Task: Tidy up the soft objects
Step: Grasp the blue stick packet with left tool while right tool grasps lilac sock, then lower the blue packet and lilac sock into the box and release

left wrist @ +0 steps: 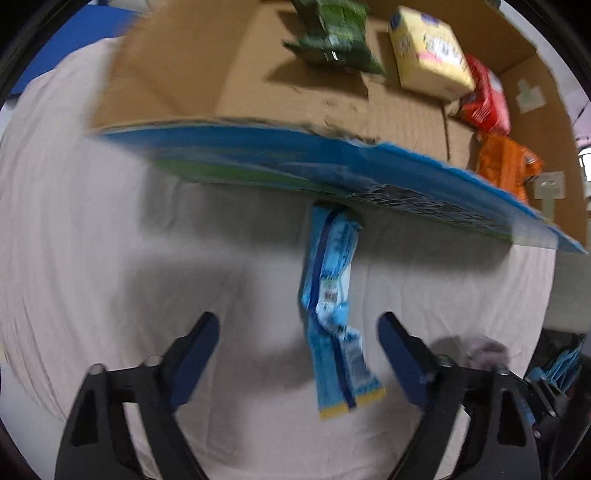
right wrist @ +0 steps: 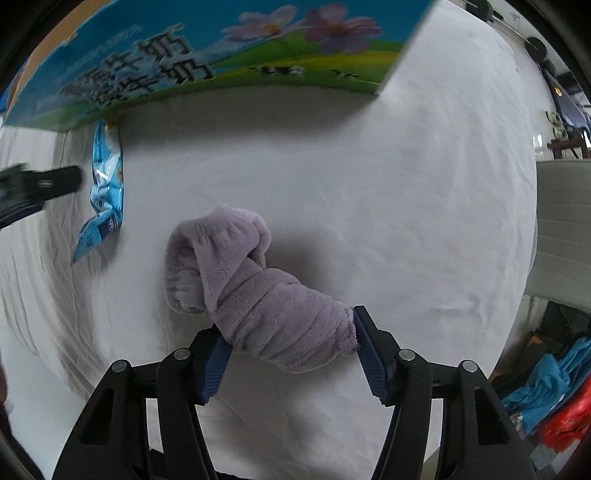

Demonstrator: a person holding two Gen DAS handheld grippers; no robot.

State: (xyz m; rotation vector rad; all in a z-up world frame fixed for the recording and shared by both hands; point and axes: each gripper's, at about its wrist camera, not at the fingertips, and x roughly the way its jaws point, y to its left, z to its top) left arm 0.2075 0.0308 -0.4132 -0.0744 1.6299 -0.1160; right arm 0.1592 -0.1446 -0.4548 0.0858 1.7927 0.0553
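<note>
A long blue snack packet (left wrist: 334,306) lies on the white cloth, its far end against the cardboard box (left wrist: 258,92). My left gripper (left wrist: 298,330) is open, its fingers on either side of the packet's near part, not touching it. The packet also shows in the right wrist view (right wrist: 105,184), with the left gripper's finger (right wrist: 48,182) beside it. My right gripper (right wrist: 290,341) is shut on a rolled lilac fleece cloth (right wrist: 243,284), which rests on the white cloth. Inside the box lie a green packet (left wrist: 332,33), a yellow pack (left wrist: 428,51), a red pack (left wrist: 485,98) and an orange packet (left wrist: 506,164).
The box's printed blue-green wall (right wrist: 207,62) stands across the far side. The white cloth-covered table (right wrist: 369,184) ends at the right, where blue and red fabrics (right wrist: 546,391) lie below its edge.
</note>
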